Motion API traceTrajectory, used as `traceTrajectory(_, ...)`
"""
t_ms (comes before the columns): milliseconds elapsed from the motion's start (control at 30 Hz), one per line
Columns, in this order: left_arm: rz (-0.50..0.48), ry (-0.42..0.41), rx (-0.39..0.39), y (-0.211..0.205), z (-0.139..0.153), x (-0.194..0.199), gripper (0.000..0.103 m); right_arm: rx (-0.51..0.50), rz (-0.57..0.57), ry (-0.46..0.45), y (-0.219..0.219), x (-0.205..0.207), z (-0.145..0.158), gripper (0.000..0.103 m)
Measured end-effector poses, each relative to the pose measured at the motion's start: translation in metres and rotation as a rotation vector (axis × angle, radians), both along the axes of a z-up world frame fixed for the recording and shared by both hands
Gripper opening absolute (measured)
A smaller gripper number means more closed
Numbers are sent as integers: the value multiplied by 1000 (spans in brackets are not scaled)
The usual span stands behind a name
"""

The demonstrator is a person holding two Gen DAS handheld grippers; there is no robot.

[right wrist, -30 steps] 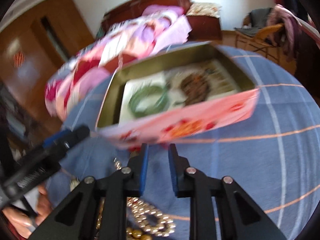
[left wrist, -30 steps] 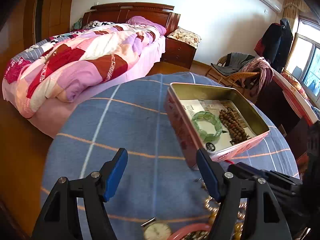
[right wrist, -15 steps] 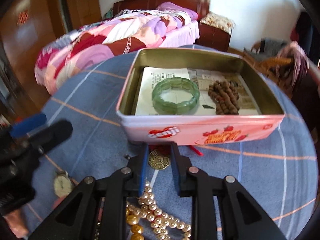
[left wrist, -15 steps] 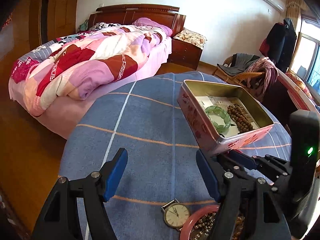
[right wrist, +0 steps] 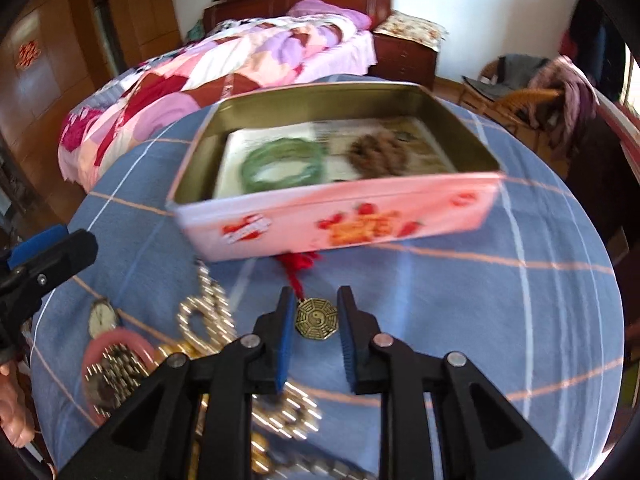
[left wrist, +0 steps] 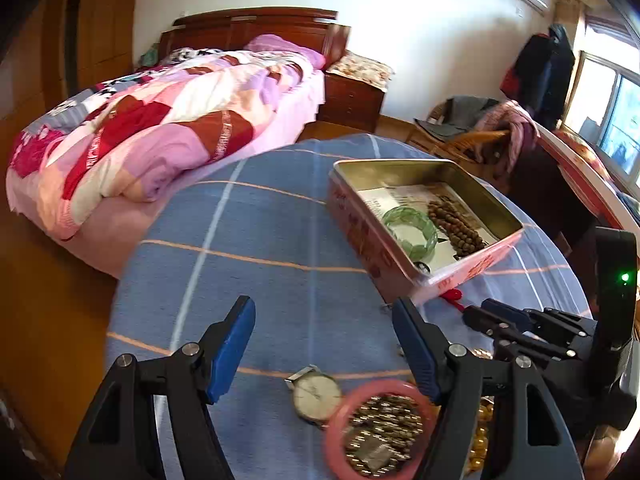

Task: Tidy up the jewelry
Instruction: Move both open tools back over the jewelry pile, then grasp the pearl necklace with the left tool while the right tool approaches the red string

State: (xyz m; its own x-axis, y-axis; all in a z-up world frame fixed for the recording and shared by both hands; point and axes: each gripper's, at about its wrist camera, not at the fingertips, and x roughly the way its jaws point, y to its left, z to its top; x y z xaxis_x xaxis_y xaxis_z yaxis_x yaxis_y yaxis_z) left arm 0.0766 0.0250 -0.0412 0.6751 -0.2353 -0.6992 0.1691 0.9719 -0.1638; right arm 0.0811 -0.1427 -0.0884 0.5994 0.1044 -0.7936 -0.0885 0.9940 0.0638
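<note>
An open pink tin (right wrist: 340,216) (left wrist: 360,224) on the blue checked tablecloth (left wrist: 260,240) holds a green bangle (right wrist: 284,164) (left wrist: 410,232) and a string of brown beads (right wrist: 376,152) (left wrist: 456,228). In front of it a brass octagonal pendant (right wrist: 316,322) on a red tassel cord (right wrist: 298,266) lies on the cloth. My right gripper (right wrist: 316,294) (left wrist: 488,308) is low over it, jaws narrow and closing, with the pendant between the pads and not visibly pinched. My left gripper (left wrist: 322,308) stands wide open with nothing in it, just behind a wristwatch (left wrist: 316,394).
A pink bangle (left wrist: 332,428) (right wrist: 120,338) rings a heap of gold beads (left wrist: 380,428). A gold bead necklace (right wrist: 204,316) lies left of the pendant. A bed (left wrist: 160,120) stands beyond the table's far edge, and a chair with clothes (left wrist: 480,136) at the right.
My right gripper has drawn back from the tin's front wall, and the brass pendant now sits between its fingers. The left view has shifted, bringing the watch and pink bangle further into view.
</note>
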Motion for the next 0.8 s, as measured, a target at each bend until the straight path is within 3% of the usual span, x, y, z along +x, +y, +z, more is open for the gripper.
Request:
traceTrajectory(167, -57, 28, -5, -19, -4, -2, 71, 46, -47, 8, -24, -13, 2, 24)
traceTrajectory(367, -189, 51, -37, -55, 0, -8, 71, 50, -47, 8, -24, -14, 3, 24)
traceTrajectory(467, -224, 47, 19, -77, 0, -2, 70, 58, -44, 9, -23, -14, 3, 24)
traceTrajectory(567, -180, 65, 96, -89, -9, 13, 72, 62, -45, 10, -25, -14, 2, 24)
traceTrajectory(700, -191, 78, 96, -89, -16, 26, 73, 73, -32, 6, -33, -19, 0, 24)
traceTrajectory(800, -101, 24, 220, -86, -16, 36, 72, 57, -38, 5, -36, -22, -1, 24)
